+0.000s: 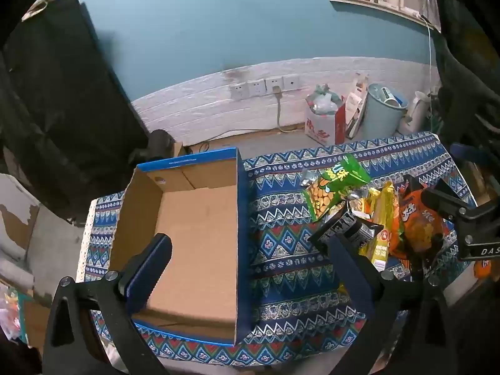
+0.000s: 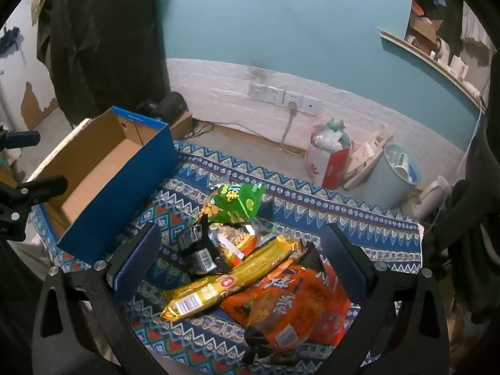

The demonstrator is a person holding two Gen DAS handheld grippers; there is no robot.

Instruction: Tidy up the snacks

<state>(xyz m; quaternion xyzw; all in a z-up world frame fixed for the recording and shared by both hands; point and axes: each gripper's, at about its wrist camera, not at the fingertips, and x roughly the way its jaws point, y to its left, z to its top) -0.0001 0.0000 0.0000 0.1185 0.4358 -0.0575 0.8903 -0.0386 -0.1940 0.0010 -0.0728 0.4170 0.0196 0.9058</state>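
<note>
The snacks sit in a loose heap on the patterned cloth, low and centre in the right wrist view. On top lies a long gold packet, slanting up to the right, its barcode end toward the lower left. Under it at lower right is a crinkled orange bag with bold white lettering. Behind them a green bag stands tilted, and a small black packet leans at the heap's left edge. A further wrapper in the middle is mostly covered, so I cannot make it out.

The right gripper is spread wide, its fingers flanking the heap and pinching nothing. At the left of that frame the blue-sided cardboard box stands open, apart from the heap.

In the left wrist view the left gripper is likewise spread wide, one finger over the box floor, the other fronting the black packet.
</note>
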